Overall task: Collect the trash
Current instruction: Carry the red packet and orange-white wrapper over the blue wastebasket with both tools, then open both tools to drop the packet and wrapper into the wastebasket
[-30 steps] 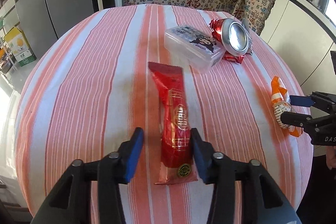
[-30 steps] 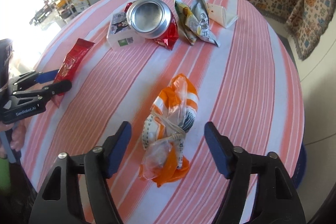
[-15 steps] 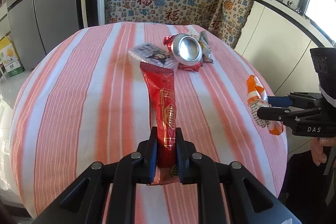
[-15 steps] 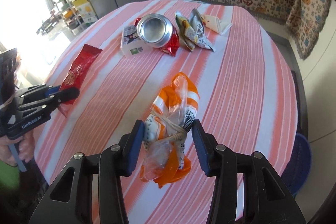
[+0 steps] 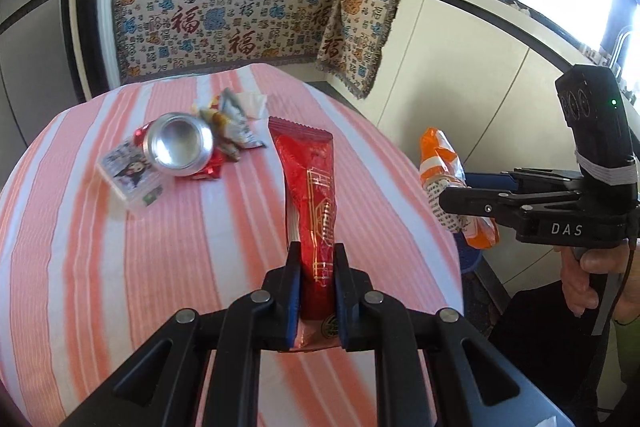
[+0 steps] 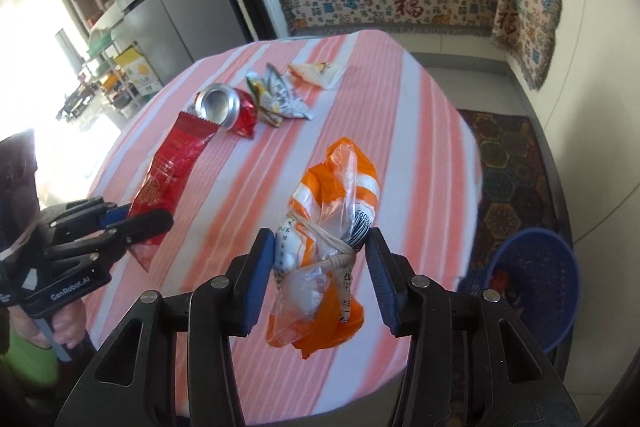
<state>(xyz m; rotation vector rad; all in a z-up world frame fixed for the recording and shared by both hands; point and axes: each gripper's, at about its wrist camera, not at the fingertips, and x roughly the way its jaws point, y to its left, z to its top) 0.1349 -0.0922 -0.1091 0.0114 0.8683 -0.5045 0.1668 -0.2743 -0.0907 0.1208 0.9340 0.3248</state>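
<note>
**Both tools loaded**

My left tool [image 5: 317, 259] is clamped on the red packet [image 5: 310, 187], held up over the near edge of the bench [image 5: 120, 267]. My right tool [image 6: 320, 247] grips the orange bag [image 6: 332, 211] above the bench's right edge. The can [image 5: 178, 143], wrappers [image 6: 276, 95] and small box [image 5: 130, 179] lie at the far side. A blue basket [image 6: 536, 279] sits on the floor.

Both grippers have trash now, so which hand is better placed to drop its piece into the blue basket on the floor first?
Right. The right gripper, holding the orange bag, is past the table's right edge, and the blue basket sits just below on that side. The left gripper, clamping the red wrapper, is over the table.
</note>
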